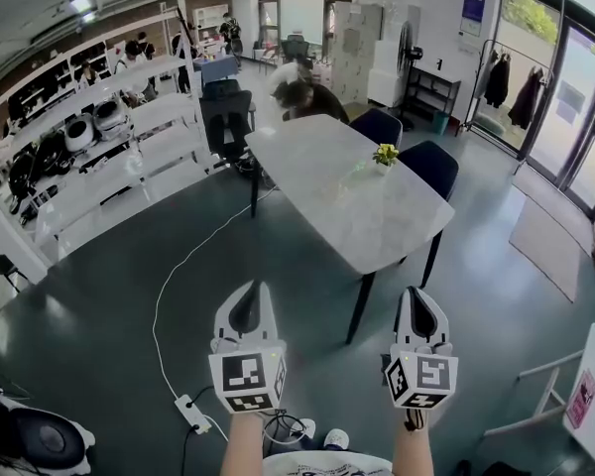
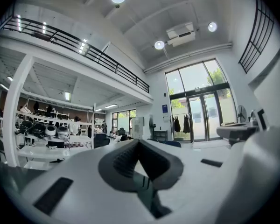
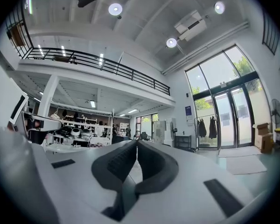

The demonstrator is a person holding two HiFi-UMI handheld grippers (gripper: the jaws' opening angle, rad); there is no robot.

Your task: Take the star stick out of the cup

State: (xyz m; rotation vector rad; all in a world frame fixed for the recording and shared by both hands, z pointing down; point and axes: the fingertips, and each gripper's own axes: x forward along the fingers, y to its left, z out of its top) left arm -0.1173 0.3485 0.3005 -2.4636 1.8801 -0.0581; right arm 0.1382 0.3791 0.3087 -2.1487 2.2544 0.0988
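Both forearms reach straight ahead, side by side, holding the left hand-held gripper and the right hand-held gripper level above the floor. Each is clenched, tips together, with nothing between them. Only the head view shows the surface beyond them. On it, far ahead of both, stands what looks like the cup, topped yellow-green; it is too small to make out the star stick. The gripper views alone show a balcony railing.

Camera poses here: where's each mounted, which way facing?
Head view: on the person's head, tilted down at floor and table; shows both forearms, left gripper, right gripper.
Left gripper view: on that gripper, level, facing glass doors; own shut jaws.
Right gripper view: likewise, facing the same doors; own shut jaws.
Shared: doors and hanging coats.
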